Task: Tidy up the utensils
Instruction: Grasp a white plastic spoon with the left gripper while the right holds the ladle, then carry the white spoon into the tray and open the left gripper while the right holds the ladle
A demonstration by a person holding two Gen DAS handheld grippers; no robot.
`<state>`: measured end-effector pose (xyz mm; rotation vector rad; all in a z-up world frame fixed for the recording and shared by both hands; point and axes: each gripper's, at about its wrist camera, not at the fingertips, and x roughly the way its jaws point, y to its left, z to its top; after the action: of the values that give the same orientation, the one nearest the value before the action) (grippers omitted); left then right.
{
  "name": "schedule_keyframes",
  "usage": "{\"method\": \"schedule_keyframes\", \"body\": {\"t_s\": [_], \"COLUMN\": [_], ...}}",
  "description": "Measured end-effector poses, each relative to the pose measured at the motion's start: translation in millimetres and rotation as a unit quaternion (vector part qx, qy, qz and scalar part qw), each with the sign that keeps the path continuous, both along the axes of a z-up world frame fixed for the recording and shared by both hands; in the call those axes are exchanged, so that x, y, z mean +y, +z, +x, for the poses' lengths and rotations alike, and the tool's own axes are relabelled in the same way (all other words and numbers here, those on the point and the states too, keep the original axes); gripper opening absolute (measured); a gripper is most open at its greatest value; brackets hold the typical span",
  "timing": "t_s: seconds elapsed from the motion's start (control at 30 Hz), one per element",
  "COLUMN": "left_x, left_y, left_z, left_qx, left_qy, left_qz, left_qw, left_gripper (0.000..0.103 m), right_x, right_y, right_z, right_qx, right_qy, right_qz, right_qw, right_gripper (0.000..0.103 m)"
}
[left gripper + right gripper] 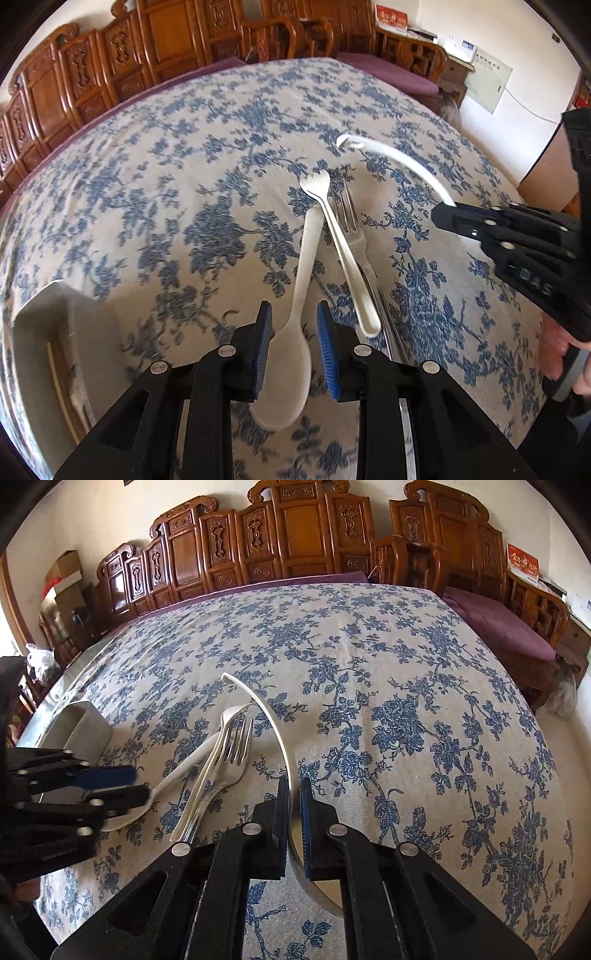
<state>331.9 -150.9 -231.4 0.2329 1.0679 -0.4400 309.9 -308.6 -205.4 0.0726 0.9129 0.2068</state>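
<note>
In the left wrist view, the left gripper point(294, 345) stands over the white spoon point(295, 332) that lies on the flowered tablecloth point(147, 184). Its jaws are released and the pads do not press the spoon, which lies between them near the neck, above the bowl. Beside it lie a white fork point(341, 243) and a metal fork point(351, 229), crossed and touching. The grey holder point(48, 332) is at the left edge. To do this step well, I think the jaws should close on the narrow neck, not the wide bowl, and lift straight so the forks are not disturbed.

In the right wrist view, the right gripper point(294, 819) is clenched on a curved white utensil point(273, 723), lifted from the cloth. It should wait apart from the left gripper point(114, 786).
</note>
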Motion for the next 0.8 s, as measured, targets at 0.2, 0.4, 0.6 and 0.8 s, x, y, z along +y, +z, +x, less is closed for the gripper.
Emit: {"method": "schedule_keyframes", "body": {"t_s": [0.2, 0.4, 0.6, 0.8], "left_x": [-10.8, -8.5, 3.6, 18.0], "left_y": [-11.3, -9.9, 4.4, 27.1], "left_z": [11.7, 10.7, -6.7, -29.3], "left_qx": [0.004, 0.004, -0.015, -0.036], "left_qy": [-0.001, 0.001, 0.01, 0.018], "left_qz": [0.016, 0.02, 0.021, 0.017], "left_qw": [0.9999, 0.9998, 0.9996, 0.9991], "left_gripper": [0.022, 0.007, 0.007, 0.007], "right_x": [-0.2, 5.5, 10.7, 26.4], "right_y": [-0.1, 0.8, 5.7, 13.6], "right_z": [-0.1, -1.5, -5.3, -14.9], "right_qx": [0.001, 0.001, 0.001, -0.005], "right_qy": [0.006, 0.016, 0.02, 0.03], "right_qz": [0.014, 0.013, 0.038, 0.042], "right_qw": [1.0, 1.0, 0.999, 0.999], "right_gripper": [0.008, 0.008, 0.008, 0.008]}}
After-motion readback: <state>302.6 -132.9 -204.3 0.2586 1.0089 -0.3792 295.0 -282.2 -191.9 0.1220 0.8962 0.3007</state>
